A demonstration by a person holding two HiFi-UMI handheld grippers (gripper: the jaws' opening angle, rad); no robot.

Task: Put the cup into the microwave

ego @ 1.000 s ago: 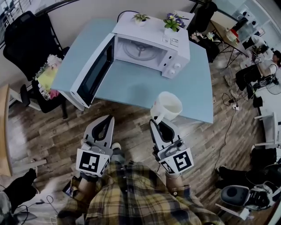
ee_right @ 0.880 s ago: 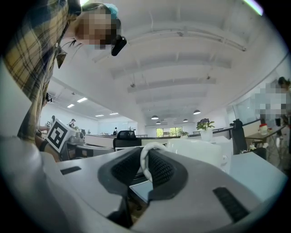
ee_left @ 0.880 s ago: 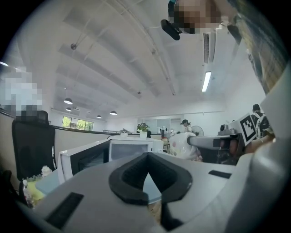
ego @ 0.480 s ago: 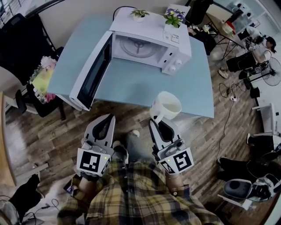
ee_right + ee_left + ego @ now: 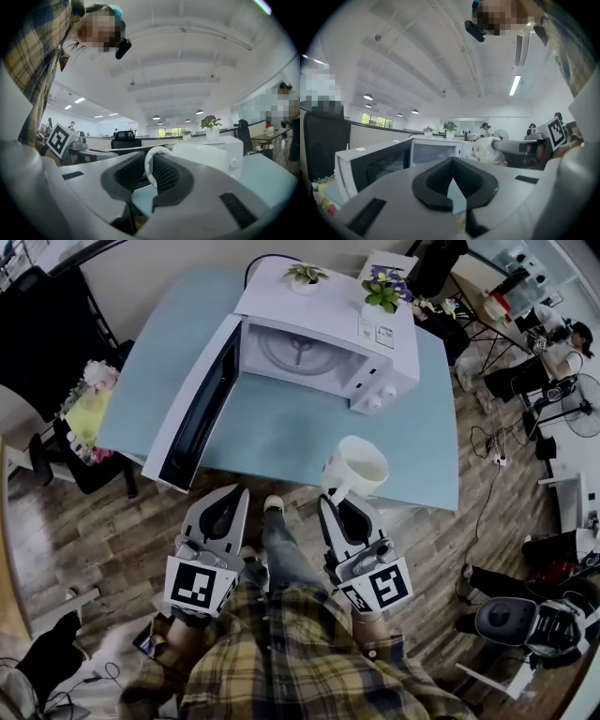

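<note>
A white microwave (image 5: 323, 345) stands on the blue table (image 5: 300, 437) with its door (image 5: 192, 409) swung open to the left; the turntable shows inside. My right gripper (image 5: 336, 500) is shut on the handle of a white cup (image 5: 357, 468), held upright over the table's near edge, in front of the microwave and to the right of its opening. In the right gripper view the handle (image 5: 150, 168) sits between the pads. My left gripper (image 5: 232, 495) is shut with nothing in it, just short of the table beneath the door's corner. From the left gripper view the cup (image 5: 487, 150) hangs to the right of the microwave (image 5: 433, 152).
Two potted plants (image 5: 305, 276) (image 5: 382, 289) stand on top of the microwave. A black chair (image 5: 52, 329) and a bunch of flowers (image 5: 89, 399) are at the table's left. A seated person (image 5: 553, 338), a fan and cables lie to the right. Wooden floor lies below.
The table and microwave have drawn nearer to both grippers, so the cup now hangs over the table's front edge. Both grippers keep their hold and spacing.
</note>
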